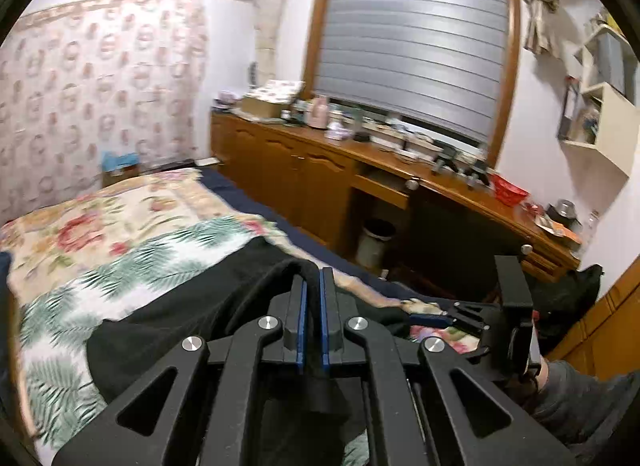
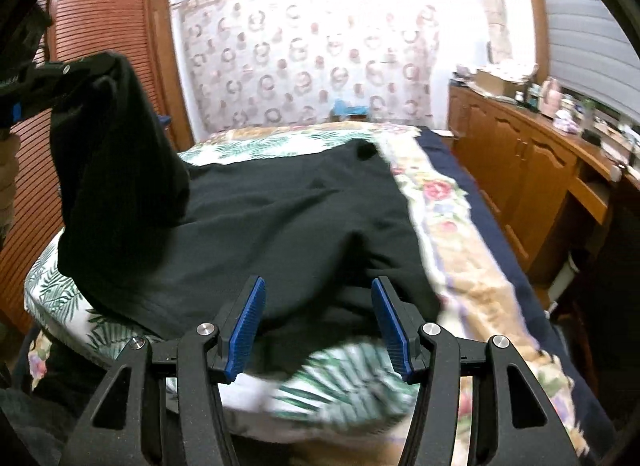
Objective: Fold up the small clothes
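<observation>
Black knit garment (image 2: 280, 217) is lying across the leaf-print sheet (image 2: 64, 298); the left gripper (image 1: 313, 306) is pinching one raised corner, likely for folding, while the right gripper (image 2: 318, 318) is hovering spread, holding nothing.

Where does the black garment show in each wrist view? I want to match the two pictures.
Left wrist: the black garment lies bottom centre, an edge pinched in the left gripper.
Right wrist: spread across the middle, one part lifted at upper left.
Shared landmark: wooden cabinets.
</observation>
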Available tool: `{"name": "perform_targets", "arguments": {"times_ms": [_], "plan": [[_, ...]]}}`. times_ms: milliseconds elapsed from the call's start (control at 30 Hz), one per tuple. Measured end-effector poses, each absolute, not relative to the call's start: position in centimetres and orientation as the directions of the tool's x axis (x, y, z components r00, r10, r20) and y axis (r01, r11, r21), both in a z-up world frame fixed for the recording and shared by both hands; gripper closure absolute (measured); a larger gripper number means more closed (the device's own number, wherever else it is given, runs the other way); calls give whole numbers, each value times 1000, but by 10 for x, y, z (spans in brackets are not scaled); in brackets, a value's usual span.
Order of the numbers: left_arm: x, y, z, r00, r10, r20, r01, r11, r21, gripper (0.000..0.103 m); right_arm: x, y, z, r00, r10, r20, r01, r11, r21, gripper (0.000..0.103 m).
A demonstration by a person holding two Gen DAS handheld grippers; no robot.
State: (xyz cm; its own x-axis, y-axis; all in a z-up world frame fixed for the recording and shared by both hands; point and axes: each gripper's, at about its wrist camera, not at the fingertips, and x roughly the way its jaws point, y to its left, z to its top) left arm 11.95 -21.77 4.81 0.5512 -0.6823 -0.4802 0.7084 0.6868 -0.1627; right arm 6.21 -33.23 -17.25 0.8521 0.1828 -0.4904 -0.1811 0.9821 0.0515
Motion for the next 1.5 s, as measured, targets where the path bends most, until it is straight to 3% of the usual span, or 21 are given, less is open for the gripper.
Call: {"name": "perform_targets", "arguments": {"times_ms": [233,467,533,600,833,867,900,933,1500], "plan": [[131,-279,49,496,-689,-529,758,641,-124,97,47,-339,-175,861,165,-481,-145,986,78,46],[135,-289,35,500,-649,-573,741,664,-106,95,44,-337,-178,858,162,-488,-135,987,90,46],[134,-286,35,506,-651,-566,739,665,-104,74,43,-337,-177,857,160,-490,-132,987,91,46],[130,-276,40,539,-646,-541,727,681,-89,62,42,-340,-173,857,160,-490,-131,987,92,46],[131,-233,41,601,-601,-527,675,735,-68,53,41,-338,-159,860,163,-483,-139,987,84,46],[131,-222,39,613,-585,-530,659,749,-65,46,42,-339,-157,861,164,-481,-142,986,83,46],[132,-216,36,622,-576,-530,649,758,-63,25,42,-337,-154,862,166,-479,-144,986,82,46],[131,-206,32,638,-564,-525,634,771,-59,20,42,-335,-152,862,169,-477,-148,986,81,46],[148,-119,-25,690,-410,-596,468,882,-65,20,87,-287,-127,838,250,-486,-291,957,-9,46]]}}
